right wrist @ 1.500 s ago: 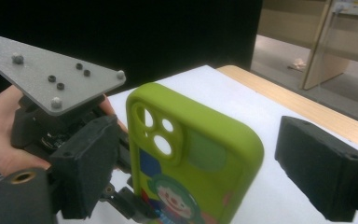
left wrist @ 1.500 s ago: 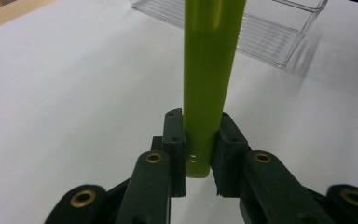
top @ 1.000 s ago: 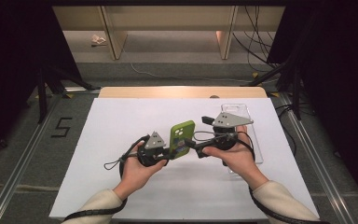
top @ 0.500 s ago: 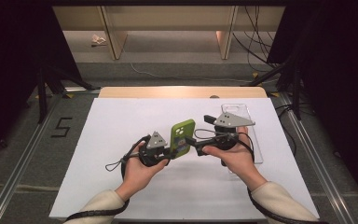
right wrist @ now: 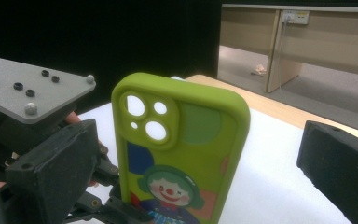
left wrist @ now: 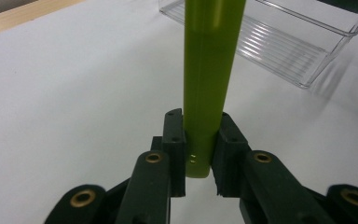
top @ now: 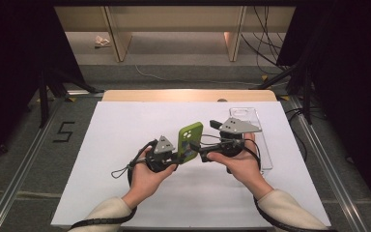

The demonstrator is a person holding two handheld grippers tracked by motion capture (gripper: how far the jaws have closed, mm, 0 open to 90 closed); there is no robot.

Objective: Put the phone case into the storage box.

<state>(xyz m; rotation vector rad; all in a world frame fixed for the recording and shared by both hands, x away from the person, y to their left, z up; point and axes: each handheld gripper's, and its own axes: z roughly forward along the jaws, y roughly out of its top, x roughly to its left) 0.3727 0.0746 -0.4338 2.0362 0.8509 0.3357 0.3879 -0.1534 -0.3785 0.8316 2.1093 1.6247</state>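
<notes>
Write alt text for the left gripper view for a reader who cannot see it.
The left gripper's two black jaws clamp the bottom edge of a green phone case, seen edge-on and standing upright. Behind it, a clear plastic tray rests on the white table.

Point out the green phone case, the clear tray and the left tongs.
green phone case (right wrist: 186, 140), right gripper view, on its printed back.
clear tray (left wrist: 279, 46), left gripper view, on its ribbed floor.
left tongs (left wrist: 199, 154), left gripper view, between the tips clamping the case's edge.
</notes>
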